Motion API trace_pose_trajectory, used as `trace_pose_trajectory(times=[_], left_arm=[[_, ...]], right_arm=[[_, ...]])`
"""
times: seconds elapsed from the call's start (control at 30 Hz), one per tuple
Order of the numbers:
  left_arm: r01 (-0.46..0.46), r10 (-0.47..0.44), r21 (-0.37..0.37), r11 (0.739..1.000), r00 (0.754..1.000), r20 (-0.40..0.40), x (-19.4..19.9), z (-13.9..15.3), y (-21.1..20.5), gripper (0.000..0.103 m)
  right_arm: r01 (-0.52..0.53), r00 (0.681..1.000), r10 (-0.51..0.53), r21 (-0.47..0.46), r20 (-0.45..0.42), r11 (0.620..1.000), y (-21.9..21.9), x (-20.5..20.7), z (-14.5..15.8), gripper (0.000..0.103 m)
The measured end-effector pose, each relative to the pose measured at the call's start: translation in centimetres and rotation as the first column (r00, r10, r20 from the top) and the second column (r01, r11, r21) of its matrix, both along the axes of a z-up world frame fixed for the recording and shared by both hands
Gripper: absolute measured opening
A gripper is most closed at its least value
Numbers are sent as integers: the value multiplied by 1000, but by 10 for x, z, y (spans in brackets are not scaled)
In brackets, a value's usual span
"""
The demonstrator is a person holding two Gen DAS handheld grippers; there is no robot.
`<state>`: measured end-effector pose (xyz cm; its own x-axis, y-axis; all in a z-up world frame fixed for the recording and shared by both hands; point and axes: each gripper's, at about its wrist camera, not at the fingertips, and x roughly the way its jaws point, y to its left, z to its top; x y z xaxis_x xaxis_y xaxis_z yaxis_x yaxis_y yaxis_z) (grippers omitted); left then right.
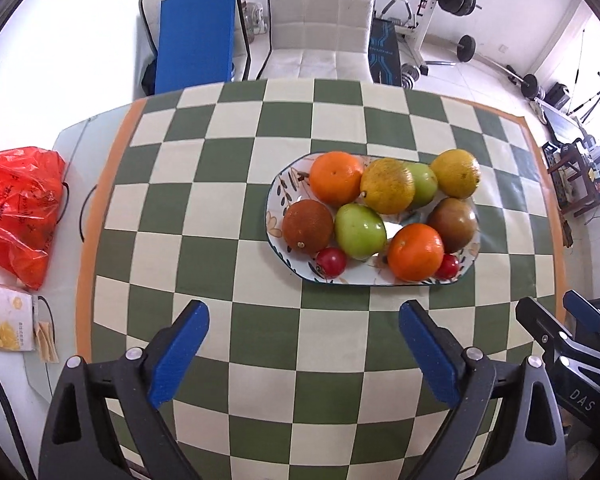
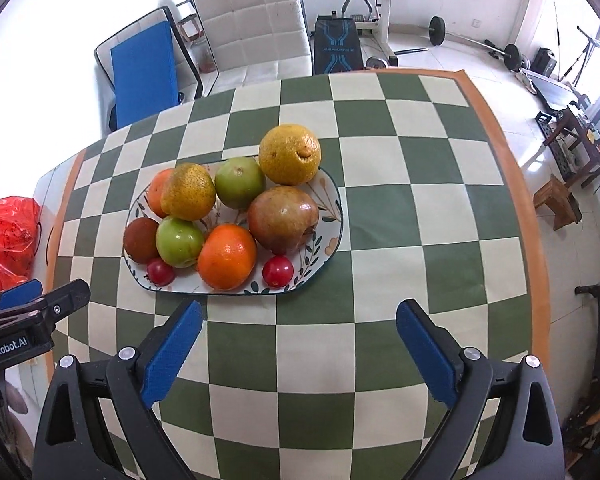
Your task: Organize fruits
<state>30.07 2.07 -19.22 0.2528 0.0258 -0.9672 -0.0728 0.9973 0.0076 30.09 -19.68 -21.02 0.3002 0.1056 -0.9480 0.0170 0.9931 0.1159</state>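
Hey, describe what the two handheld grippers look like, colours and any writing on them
Both are the same build: black angular plastic frames with silver screw heads at the pivots and textured blue pads on the fingers. The left gripper reads "GenRobot.AI" on its side in the right view; the right gripper shows "DAS". No cables or sleeves visible.

- The left gripper (image 1: 304,320), jaws wide and empty, hangs over the checkered tablecloth (image 1: 220,208).
- A patterned plate (image 1: 278,196) holds oranges, green fruits and cherry tomatoes.
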Motion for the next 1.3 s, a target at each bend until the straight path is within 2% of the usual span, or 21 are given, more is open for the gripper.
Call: trace_pose_trajectory(times=[0.13, 0.37, 0.53, 0.7, 1.07, 1.3], left_arm=[[18, -18, -6, 1000, 998, 55, -18, 32, -5, 97], [50, -47, -15, 999, 987, 154, -54, 91, -11, 97], [60, -53, -28, 998, 978, 199, -77, 127, -10, 97], [72, -63, -29, 997, 971, 230, -99, 155, -12, 97], [60, -51, -23, 998, 959, 280, -131, 194, -12, 97], [48, -37, -28, 998, 954, 297, -138, 201, -12, 97]], right_arm=[[2, 1000, -2, 5, 26, 1000, -1, -15, 26, 100], [-16, 992, 15, 5, 128, 1000, 2, -55, 96, 100], [-32, 979, 32, 0, 200, 999, 6, -84, 151, 100], [-40, 970, 36, 12, 242, 999, 9, -109, 192, 100], [-42, 955, 31, 28, 294, 999, 7, -154, 257, 100], [-43, 951, 32, 29, 308, 999, 7, -167, 273, 100]])
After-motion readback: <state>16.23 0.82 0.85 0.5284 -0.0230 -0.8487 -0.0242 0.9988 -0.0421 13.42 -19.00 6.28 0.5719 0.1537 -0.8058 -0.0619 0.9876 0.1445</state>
